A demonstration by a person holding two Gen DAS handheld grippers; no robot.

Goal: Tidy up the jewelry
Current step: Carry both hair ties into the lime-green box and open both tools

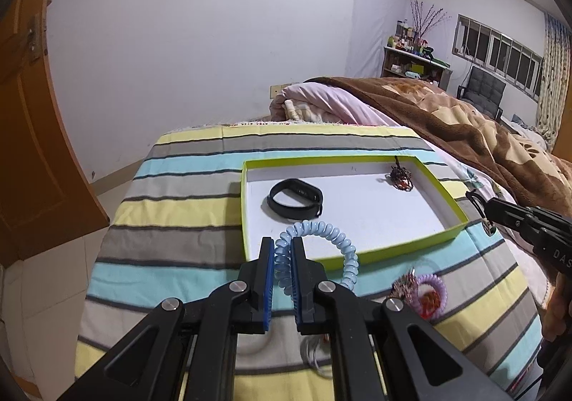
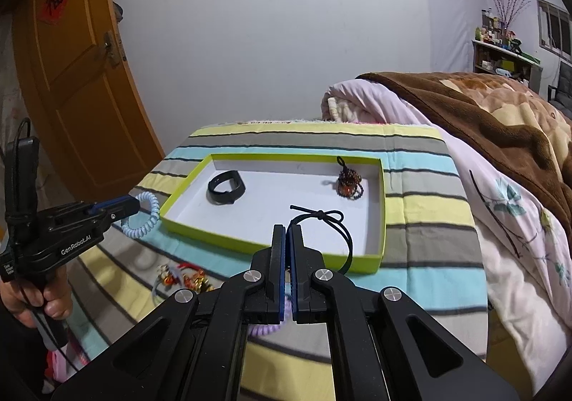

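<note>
Nearest the left wrist camera, the left gripper (image 1: 282,247) had its jaws nearly closed, pinching a pale blue spiral hair tie (image 1: 321,233) between the blue pads; the free loop of the coil arched out over the near wall of the lime-green tray (image 1: 357,256). From the right wrist view, the right gripper (image 2: 287,234) had its jaws fully together on a thin black elastic cord (image 2: 321,217), whose knotted loop hung above the tray's white floor.

Below the grippers, on the striped blanket (image 1: 171,222), lay a purple spiral hair tie (image 1: 434,290) and a small cluster of gold and red trinkets (image 2: 182,279), both outside the tray and near its front edge. A white ring-shaped item beneath the left gripper was too hidden to identify.

Inside the tray, a black fitness band (image 1: 296,201) rested toward the left, and a dark beaded ornament with orange beads (image 1: 402,177) sat near the far right corner, well apart from the band.

Beyond the tray, a brown plush blanket (image 1: 464,122) covered the bed, and an orange door (image 2: 82,79) stood at the left.
</note>
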